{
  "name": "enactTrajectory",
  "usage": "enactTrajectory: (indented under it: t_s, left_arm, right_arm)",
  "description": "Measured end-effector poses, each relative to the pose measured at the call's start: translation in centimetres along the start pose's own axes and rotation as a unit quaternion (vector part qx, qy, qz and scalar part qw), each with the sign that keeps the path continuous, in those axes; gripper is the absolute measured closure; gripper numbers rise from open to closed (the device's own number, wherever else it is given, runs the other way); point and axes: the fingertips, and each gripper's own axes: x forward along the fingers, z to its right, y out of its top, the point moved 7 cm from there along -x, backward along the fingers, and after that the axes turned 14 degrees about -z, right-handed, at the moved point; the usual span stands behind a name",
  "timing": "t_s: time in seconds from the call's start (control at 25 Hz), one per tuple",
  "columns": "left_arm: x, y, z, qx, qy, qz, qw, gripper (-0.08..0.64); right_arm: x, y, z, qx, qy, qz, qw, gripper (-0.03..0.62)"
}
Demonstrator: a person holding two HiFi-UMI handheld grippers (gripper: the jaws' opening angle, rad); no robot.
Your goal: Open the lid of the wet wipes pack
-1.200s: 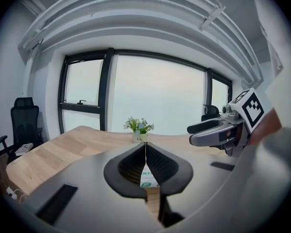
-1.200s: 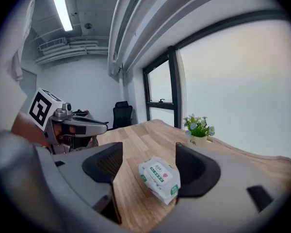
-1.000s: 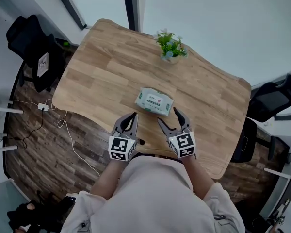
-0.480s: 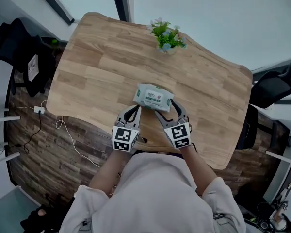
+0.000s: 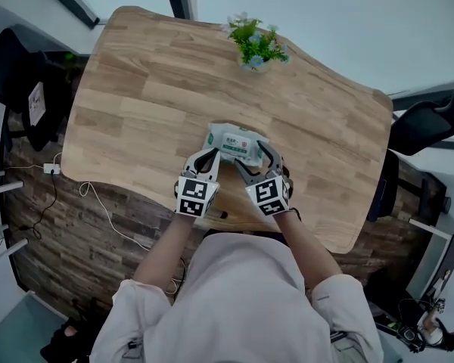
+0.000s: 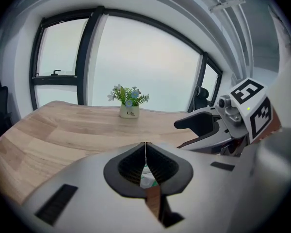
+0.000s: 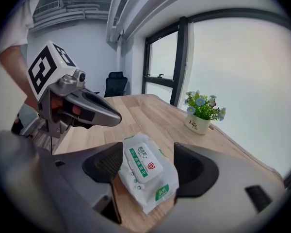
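My left gripper (image 6: 145, 145) is closed, pads meeting tip to tip. I see nothing clamped there; only a sliver of the wet wipes pack (image 5: 237, 144) shows through the gap behind them. From the head view, this gripper sits at the pack's near left corner, just beside it or touching, I cannot tell which.

The pack lies flat on the wooden table (image 5: 136, 104), near my edge, with its long axis running left to right and slightly skewed. Its lid (image 7: 140, 162) faces up and is down flat. I cannot make out which edge carries the lifting tab.

My right gripper (image 7: 150, 166) is spread wide and comes in from the near right, so the pack lies between its two jaws. Neither pad touches the wrapper as far as I can see. The right gripper is the better placed of the two. I judge the lid must be caught by a right jaw tip while the left pins the pack.
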Motion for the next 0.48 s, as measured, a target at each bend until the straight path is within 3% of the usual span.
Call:
enactTrajectory:
  t_s: [0.48]
  left_arm:
    - [4.7,-2.8,-1.6,0.017,0.001,-0.077,0.9969,0.538]
  right_arm:
    - [3.8,-1.0,-0.2,-0.036,0.006,-0.05,0.998,0.259]
